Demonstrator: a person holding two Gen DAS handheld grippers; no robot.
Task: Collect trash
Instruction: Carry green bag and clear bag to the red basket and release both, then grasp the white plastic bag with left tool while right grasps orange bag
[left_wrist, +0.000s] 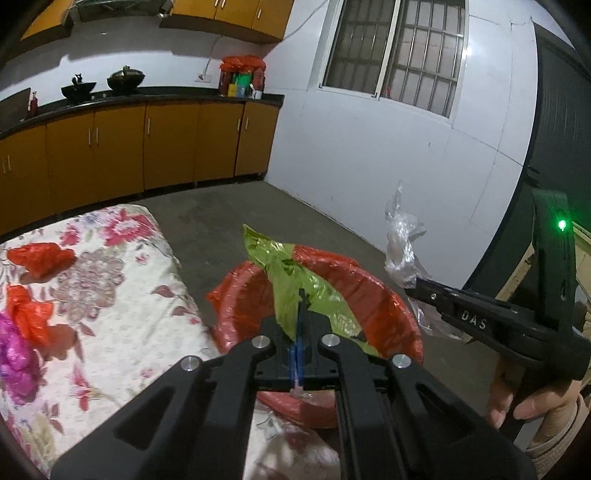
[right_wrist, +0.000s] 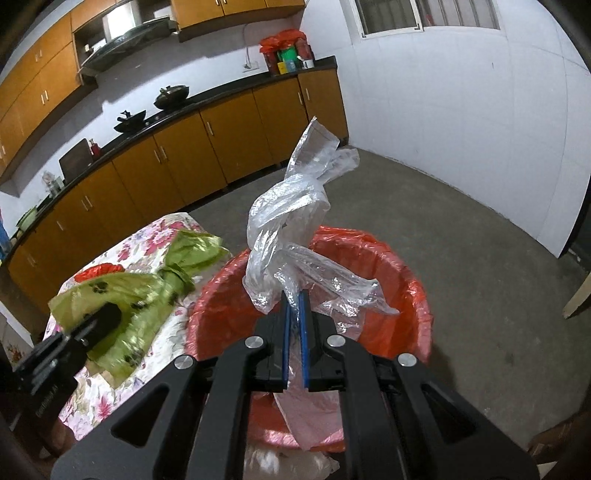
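Looking along the left gripper (left_wrist: 301, 295), the jaws are pinched tight on a crinkled green plastic bag (left_wrist: 295, 273), glossy and creased, which stands up over the red-lined bin (left_wrist: 384, 291). That bin is round, its liner a thin red film folded over the rim. Beside it lies a floral-covered worktop (left_wrist: 110, 295), its cloth printed with pink and red blooms. Three more scraps rest on the cloth in this view: two crumpled red plastic pieces (left_wrist: 38, 258) and (left_wrist: 27, 314), and one shiny purple wad (left_wrist: 14, 358) at the left edge. Only here does the right gripper (left_wrist: 412, 284) show from the side, black and stamped with white letters, held in a person's hand (left_wrist: 532, 402), with a green lamp lit on its body. It carries a clear plastic bag (left_wrist: 402, 243) at its tip, off to the right of the bin.

From the right wrist view, the right gripper (right_wrist: 293, 299) has its blue-padded jaws nearly together, clamped on the clear plastic bag (right_wrist: 295, 229), a wrinkled, see-through twist rising above the red-lined bin (right_wrist: 402, 280). This view alone looks down into the bin, where one pale pink sheet (right_wrist: 314, 410) lies. To the left, the left gripper (right_wrist: 107, 317) appears from outside, wrapped in the green plastic bag (right_wrist: 147, 288), whose dark paw-shaped prints show only here, over the floral-covered worktop (right_wrist: 162, 236).
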